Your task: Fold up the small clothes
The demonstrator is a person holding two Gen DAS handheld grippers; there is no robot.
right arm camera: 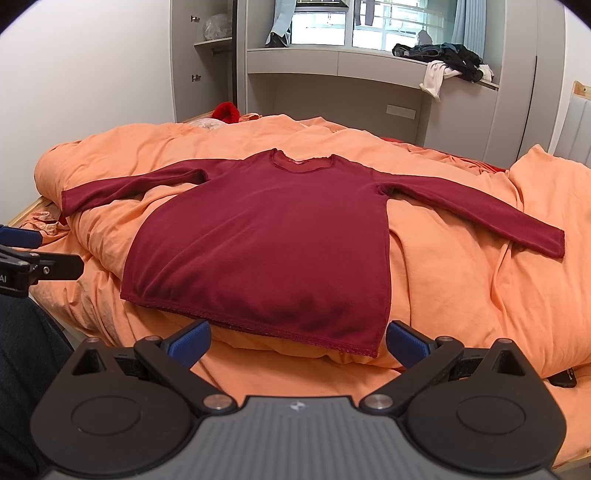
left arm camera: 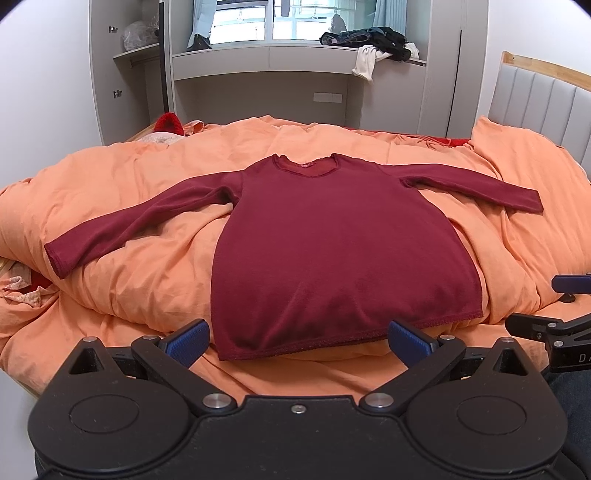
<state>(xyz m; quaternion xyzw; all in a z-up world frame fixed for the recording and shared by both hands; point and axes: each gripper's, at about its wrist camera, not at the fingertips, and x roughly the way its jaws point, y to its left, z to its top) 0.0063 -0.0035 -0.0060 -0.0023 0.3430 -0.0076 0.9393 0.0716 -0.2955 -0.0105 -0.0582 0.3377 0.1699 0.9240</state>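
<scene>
A dark red shirt [left arm camera: 343,251] lies flat on the orange duvet [left arm camera: 140,280], both grippers' [left arm camera: 297,339] [right arm camera: 297,339] jaws wide and empty near its hem.

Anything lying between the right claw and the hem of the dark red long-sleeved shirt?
Nothing: only bare orange duvet separates the open right claw from the dark red long-sleeved shirt hem, seen in the right wrist view.

1. Daylight enters through the window [left arm camera: 295,22] at the back, soft and even.
2. Faint shadows sit under the shirt hem [right arm camera: 258,328].
3. Both views are sharp, bowed by fisheye, with dark corners.
</scene>
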